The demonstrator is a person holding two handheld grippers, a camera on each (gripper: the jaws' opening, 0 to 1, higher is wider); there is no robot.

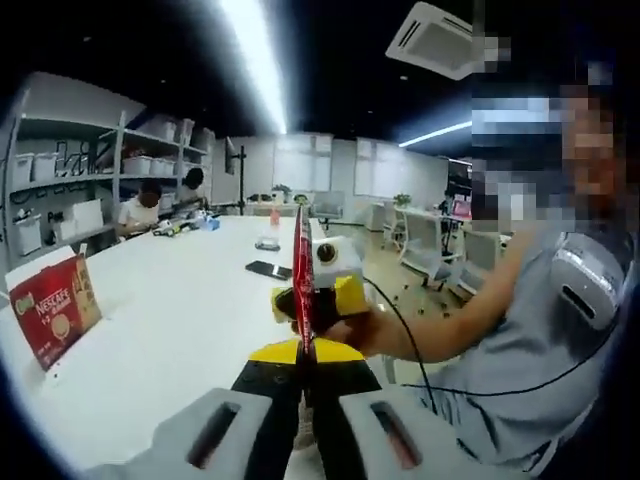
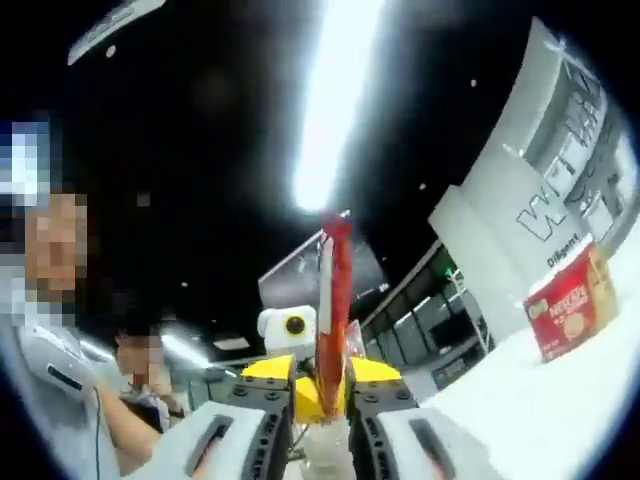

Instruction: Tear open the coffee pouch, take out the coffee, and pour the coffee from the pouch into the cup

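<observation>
We see both tongs, left [image 1: 303, 372] and right [image 2: 321, 405], clenched on the red pouch [image 1: 303, 280] mid-frame; a red box [image 1: 55, 310] stands at left on the table [image 1: 190, 310].

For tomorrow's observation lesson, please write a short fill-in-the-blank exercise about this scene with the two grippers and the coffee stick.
1. Both grippers are shut on the thin ____ coffee stick.
2. The red coffee box stands on a ____ table.
3. The left gripper and the right gripper both have ____ jaw tips.

Missing words: red; white; yellow
</observation>
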